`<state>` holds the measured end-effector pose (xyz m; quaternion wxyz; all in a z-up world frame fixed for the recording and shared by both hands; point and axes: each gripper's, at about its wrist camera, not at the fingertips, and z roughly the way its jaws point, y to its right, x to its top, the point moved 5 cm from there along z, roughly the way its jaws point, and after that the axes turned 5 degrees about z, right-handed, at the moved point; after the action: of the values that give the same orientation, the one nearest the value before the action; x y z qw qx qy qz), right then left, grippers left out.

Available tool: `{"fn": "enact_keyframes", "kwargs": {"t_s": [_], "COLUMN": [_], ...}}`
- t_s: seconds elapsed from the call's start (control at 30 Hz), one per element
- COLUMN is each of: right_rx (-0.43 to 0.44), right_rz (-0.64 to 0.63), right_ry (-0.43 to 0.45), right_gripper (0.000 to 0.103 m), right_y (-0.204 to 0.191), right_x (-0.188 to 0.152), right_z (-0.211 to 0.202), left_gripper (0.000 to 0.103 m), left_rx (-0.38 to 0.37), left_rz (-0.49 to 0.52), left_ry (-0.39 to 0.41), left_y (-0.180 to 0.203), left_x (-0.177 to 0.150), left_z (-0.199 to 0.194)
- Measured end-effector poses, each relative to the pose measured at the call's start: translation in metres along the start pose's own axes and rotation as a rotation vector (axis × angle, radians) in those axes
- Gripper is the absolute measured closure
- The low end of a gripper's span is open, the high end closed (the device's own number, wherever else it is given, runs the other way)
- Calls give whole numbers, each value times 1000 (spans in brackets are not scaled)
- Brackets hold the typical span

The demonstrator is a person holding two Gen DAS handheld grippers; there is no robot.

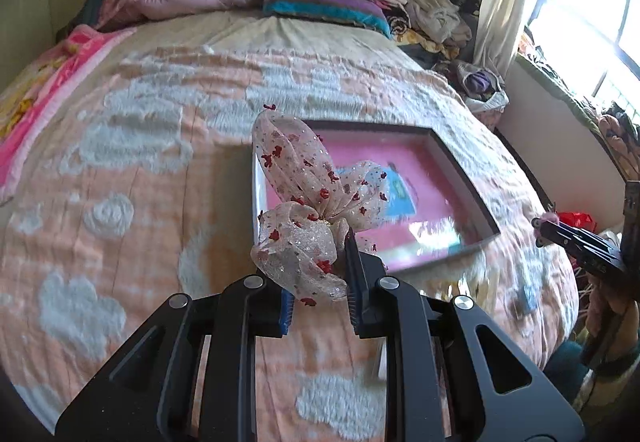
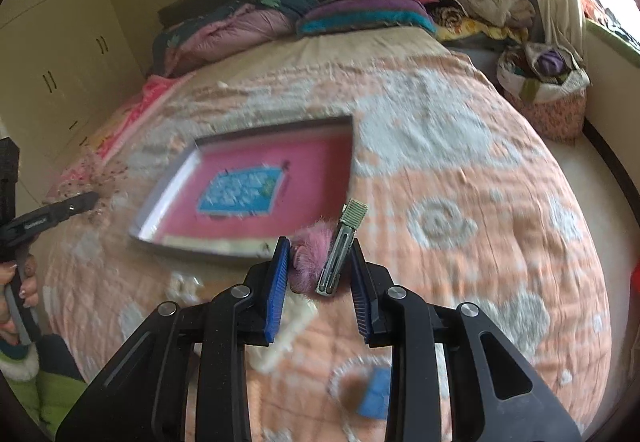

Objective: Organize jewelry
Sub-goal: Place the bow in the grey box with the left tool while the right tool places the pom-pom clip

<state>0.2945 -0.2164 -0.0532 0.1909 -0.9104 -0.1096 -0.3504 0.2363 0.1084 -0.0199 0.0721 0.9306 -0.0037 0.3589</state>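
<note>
- Bedroom light comes from a window at the right; your work lies on a bed (image 1: 168,170) with a peach blanket patterned in white clouds, pillows and clothes piled at its head.
- Near the middle of the bed lies an open box (image 1: 466,178) with a dark rim and pink lining; a blue card (image 2: 240,192) rests flat inside it.
- Your left tongs (image 1: 320,282) are pinching a sheer bow (image 1: 308,210), sequinned with small red shapes. It stands up between the pads, above the box's near-left corner and clear of the blanket.
- Your right tongs (image 2: 320,274) are pinching a hair clip (image 2: 340,246), a metal clip with a pink furry tuft, held just off the box's near edge.
- Other small pieces lie on the blanket below the right tongs: something pale and something blue, both too blurred to name.
- My reading of the step: both pieces are picked up and you are carrying them; neither is in the box yet.
- The next move calls for bringing each piece over the pink lining and lowering it before you part the pads.
- Give the two pieces separate spots, so they do not land on each other.
- The bow is soft and may cling to a pad, so open wide; the clip is gripped near one end and could swing as you lower it.
</note>
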Motion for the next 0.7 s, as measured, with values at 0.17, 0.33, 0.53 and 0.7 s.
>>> {"fn": "enact_keyframes", "kwargs": {"t_s": [0.17, 0.33, 0.53, 0.7], "right_rx": [20, 37, 22, 1], "right_rz": [-49, -82, -107, -118], "right_ry": [24, 25, -8, -36], "right_gripper": [75, 75, 75, 75], "right_y": [-32, -55, -67, -69], "right_x": [28, 47, 59, 58], "right_z": [8, 23, 53, 76], "left_gripper": [89, 89, 88, 85], "left_rx": [-14, -3, 12, 25], "left_rz": [-3, 5, 20, 43], "left_ry": [-1, -32, -91, -143], "left_y": [6, 10, 12, 13], "left_x": [19, 27, 18, 5], "left_z": [18, 45, 79, 102]}}
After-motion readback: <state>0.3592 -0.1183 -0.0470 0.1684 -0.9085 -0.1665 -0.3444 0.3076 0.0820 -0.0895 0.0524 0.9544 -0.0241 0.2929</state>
